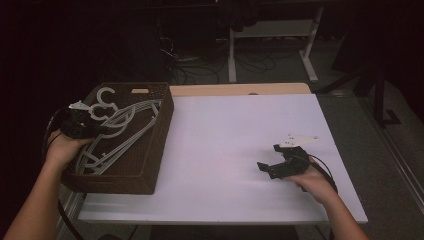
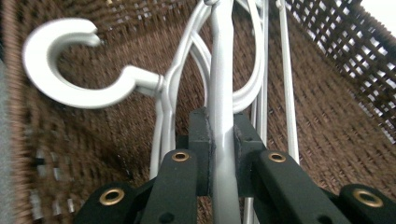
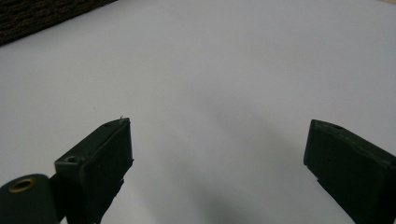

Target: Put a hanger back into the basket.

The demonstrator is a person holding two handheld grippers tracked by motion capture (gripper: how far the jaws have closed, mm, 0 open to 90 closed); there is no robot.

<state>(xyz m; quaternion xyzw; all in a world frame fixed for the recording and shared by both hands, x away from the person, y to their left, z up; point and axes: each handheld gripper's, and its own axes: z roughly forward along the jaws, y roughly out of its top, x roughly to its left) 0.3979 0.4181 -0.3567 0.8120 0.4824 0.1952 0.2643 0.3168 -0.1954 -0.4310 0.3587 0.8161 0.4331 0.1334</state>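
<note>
While your left gripper sat low inside the woven basket, its jaws were clamped on a flat bar of one grey hanger, with the pads squeezed against either side of it. The bar ran straight ahead of the gripper. That hanger's hook curled up and to the left of the jaws, and more hangers lay piled beneath and beyond it.

Judgement: you were lifting one hanger out of the pile. To do it well, you would have raised it slowly and straight up, watching whether the neighbouring loops beside the jaws came along. If they did, a small shake or tilt ought to have freed them. The grip looked centred on the bar, so no regrip seemed needed.

Edges: the basket's wall stood close to the right of the left gripper and its far rim ahead, so the hook had to rise above the rim before you moved sideways.

Your right gripper hung just above the white table with its jaws spread wide and nothing between them. Bare tabletop lay ahead of it and to its left, all the way to the basket. That stretch looked like the best place to set the hanger down. The table's near edge ran behind your right hand, and its right edge lay not far off.
</note>
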